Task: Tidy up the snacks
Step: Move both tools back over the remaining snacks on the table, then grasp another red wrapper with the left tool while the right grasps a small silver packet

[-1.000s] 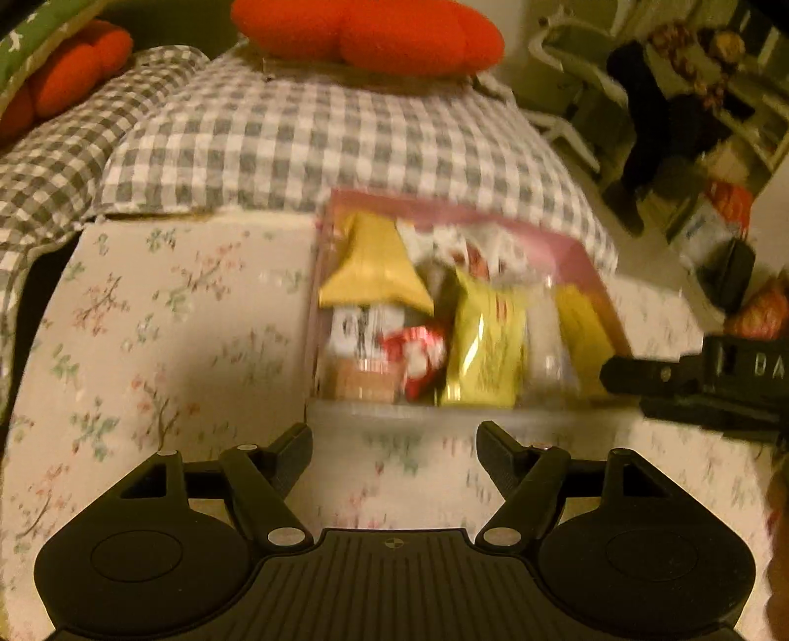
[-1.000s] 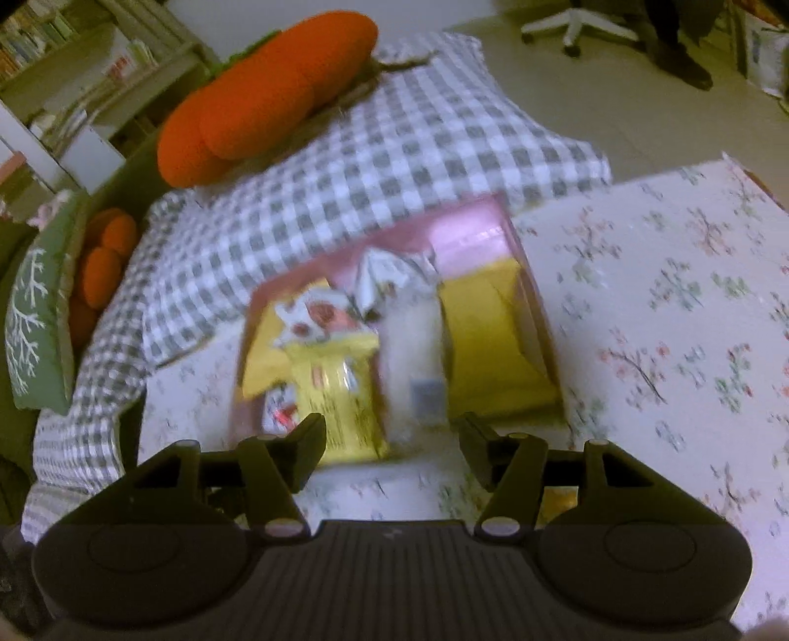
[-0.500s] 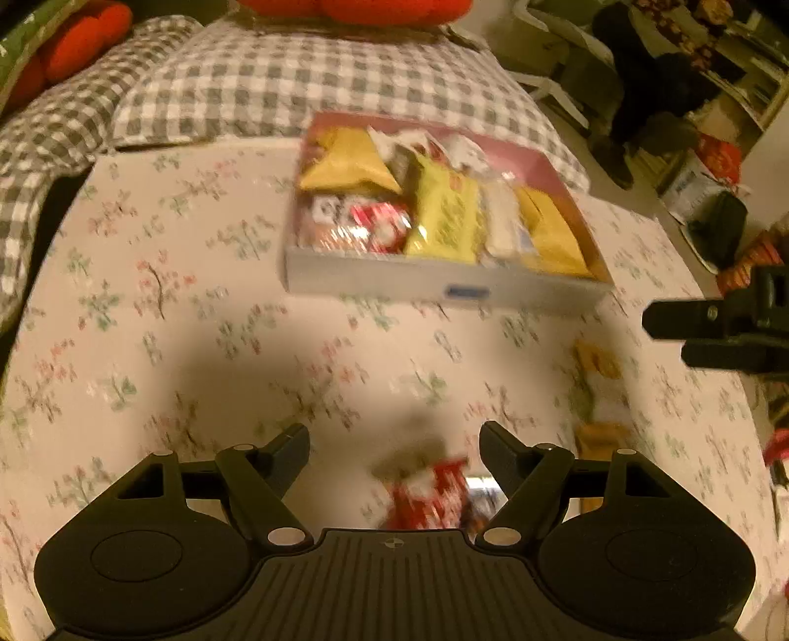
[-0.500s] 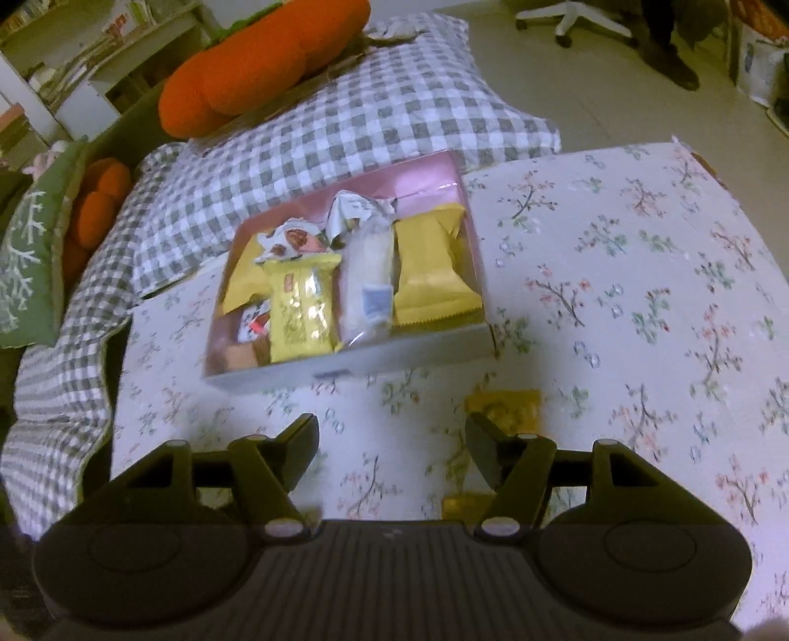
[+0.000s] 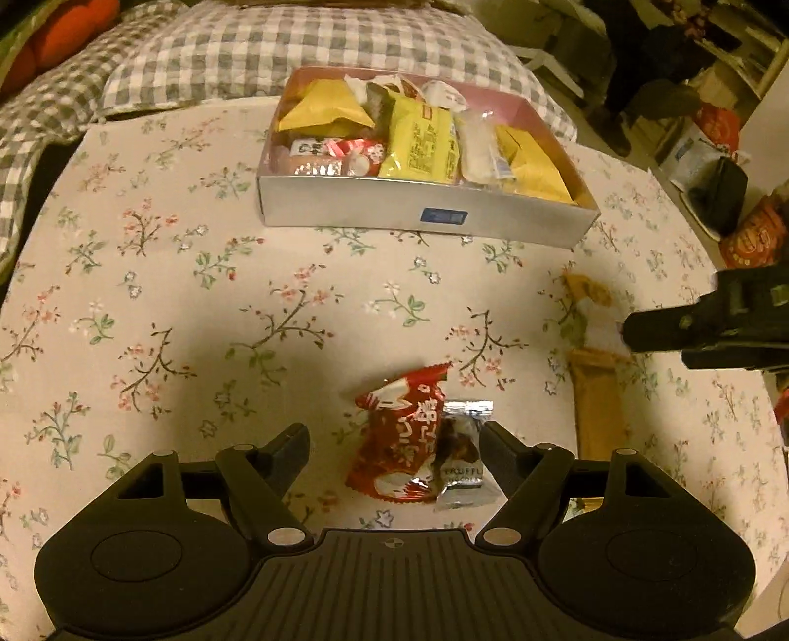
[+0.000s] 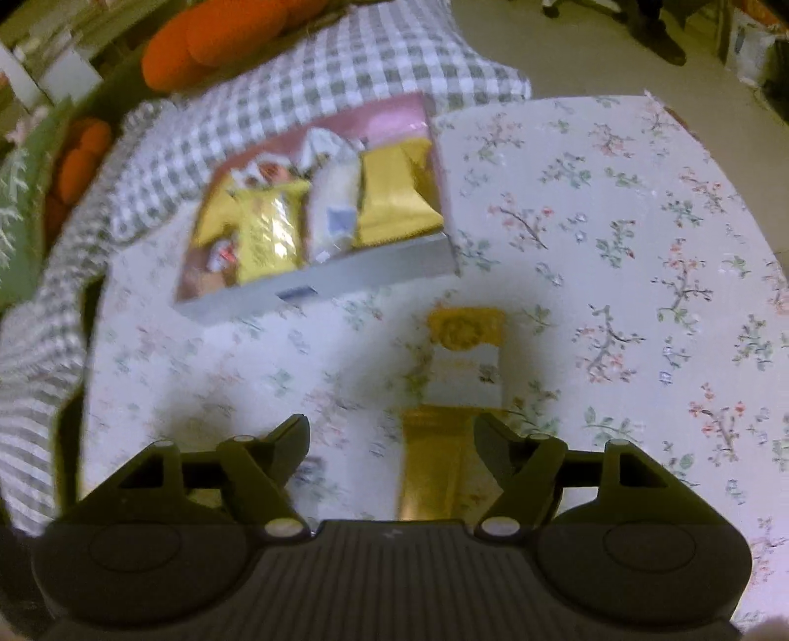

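Observation:
A shallow silver box (image 5: pixel 375 209) (image 6: pixel 375 276) with a pink inside holds several snack packets at the far side of the flowered tablecloth. A red packet (image 5: pixel 402 436) and a small silver truffle packet (image 5: pixel 463 453) lie on the cloth between the fingers of my left gripper (image 5: pixel 394 439), which is open and not pressing them. My right gripper (image 6: pixel 392 436) hangs over a gold and white snack bar (image 6: pixel 461 365) (image 5: pixel 594 389); its jaws are opening, with the bar's near end between them, untouched. Its black body (image 5: pixel 710 320) shows at the right of the left wrist view.
A grey checked cushion (image 5: pixel 276 54) (image 6: pixel 355 54) lies behind the box, with orange plush pillows (image 6: pixel 217 34) beyond. The table's right edge (image 5: pixel 739 315) drops to a floor crowded with bags and chair legs.
Both grippers drew back from the box toward the near side of the table. The loose red and silver packets and the gold bar came into view. The right jaws widened.

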A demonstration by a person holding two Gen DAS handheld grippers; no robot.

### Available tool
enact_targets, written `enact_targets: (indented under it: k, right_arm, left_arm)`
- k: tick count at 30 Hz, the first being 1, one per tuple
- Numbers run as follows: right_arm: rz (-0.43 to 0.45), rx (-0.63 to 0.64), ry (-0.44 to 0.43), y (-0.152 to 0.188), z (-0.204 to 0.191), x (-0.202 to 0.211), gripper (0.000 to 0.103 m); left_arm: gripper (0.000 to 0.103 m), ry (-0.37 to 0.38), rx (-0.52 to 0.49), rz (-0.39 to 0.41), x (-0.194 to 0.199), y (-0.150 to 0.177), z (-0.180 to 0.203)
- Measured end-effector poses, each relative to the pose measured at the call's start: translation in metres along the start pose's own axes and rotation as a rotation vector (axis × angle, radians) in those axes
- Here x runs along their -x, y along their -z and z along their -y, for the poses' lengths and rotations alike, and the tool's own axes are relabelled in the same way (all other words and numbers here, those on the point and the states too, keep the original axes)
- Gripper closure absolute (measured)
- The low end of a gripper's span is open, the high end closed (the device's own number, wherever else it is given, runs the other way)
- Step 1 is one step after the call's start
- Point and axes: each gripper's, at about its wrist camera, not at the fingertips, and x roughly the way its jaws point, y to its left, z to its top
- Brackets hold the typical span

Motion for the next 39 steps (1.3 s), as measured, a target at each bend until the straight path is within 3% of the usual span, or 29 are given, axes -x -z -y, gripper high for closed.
enact_targets:
  k: [11, 25, 32, 36, 39]
  right_arm:
    - [-0.093, 0.068, 0.041, 0.018, -0.015, -0.027, 0.032]
    - [-0.119, 0.079, 0.075, 0.024, -0.019, -0.041, 0.031]
    - [-0.113, 0.082, 0.090, 0.026, -0.021, -0.045, 0.032]
    - [-0.111, 0.078, 0.094, 0.025, -0.019, -0.044, 0.032]
    - [-0.102, 0.075, 0.096, 0.023, -0.019, -0.043, 0.033]
  left_arm:
    - [0.026, -0.030, 0.001, -0.029, -0.018, 0.007, 0.000]
    - [0.032, -0.012, -0.016, -0.009, -0.019, 0.005, 0.006]
    - [0.049, 0.013, -0.009, -0.001, -0.018, 0.004, 0.005]
    - [0.068, 0.020, -0.011, 0.016, -0.015, 0.003, 0.006]
    - [0.069, 0.014, -0.001, 0.022, -0.013, 0.002, 0.003]
